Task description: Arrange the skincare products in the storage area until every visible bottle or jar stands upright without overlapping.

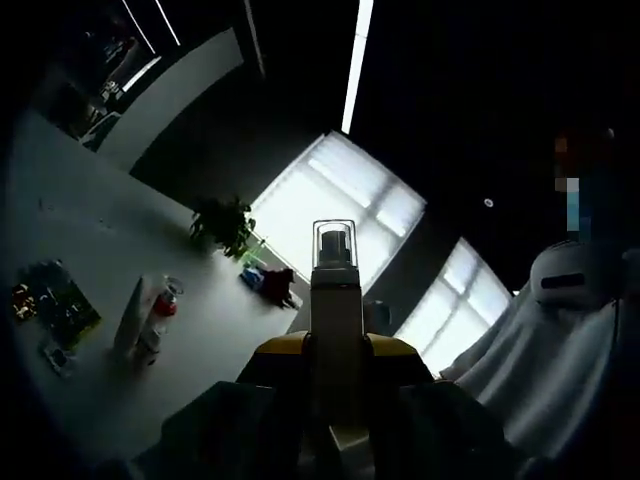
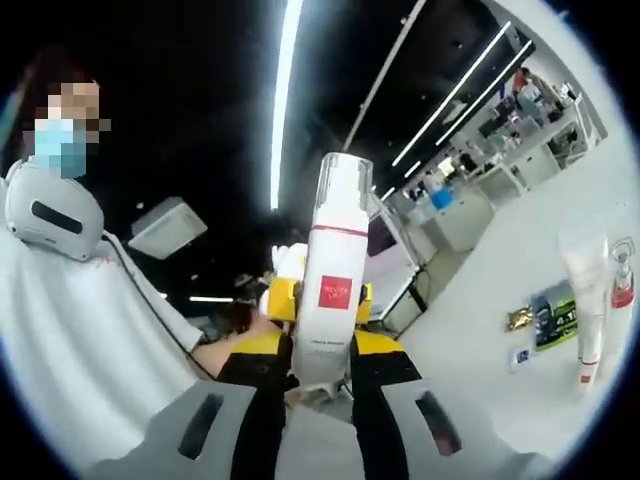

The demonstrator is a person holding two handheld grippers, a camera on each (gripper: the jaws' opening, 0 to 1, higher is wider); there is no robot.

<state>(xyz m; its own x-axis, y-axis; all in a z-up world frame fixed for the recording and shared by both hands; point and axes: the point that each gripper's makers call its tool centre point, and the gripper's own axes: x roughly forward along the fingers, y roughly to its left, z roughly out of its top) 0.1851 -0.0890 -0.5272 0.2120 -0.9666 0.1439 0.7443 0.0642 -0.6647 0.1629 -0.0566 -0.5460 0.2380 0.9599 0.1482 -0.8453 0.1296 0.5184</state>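
A white bottle (image 2: 333, 290) with a red square label and a clear cap stands upright between the black-and-yellow jaws of my right gripper (image 2: 320, 350), which is shut on its lower body. Yellow pads of the other gripper (image 2: 283, 298) show just behind the bottle. In the left gripper view a backlit bottle (image 1: 336, 310) with a clear cap rises between the jaws of my left gripper (image 1: 336, 360), shut on it. It looks like the same bottle, held well above the table. A white tube (image 2: 585, 300) and a red-capped small bottle (image 2: 622, 275) stand on the white table (image 2: 480, 370).
On the table (image 1: 210, 330) lie a white tube (image 1: 130, 315), a red-capped small bottle (image 1: 165, 302), a green packet (image 1: 55, 305) and a potted plant (image 1: 225, 225). A person in white (image 2: 70, 330) stands close. Flat packets (image 2: 550, 320) lie near the tube.
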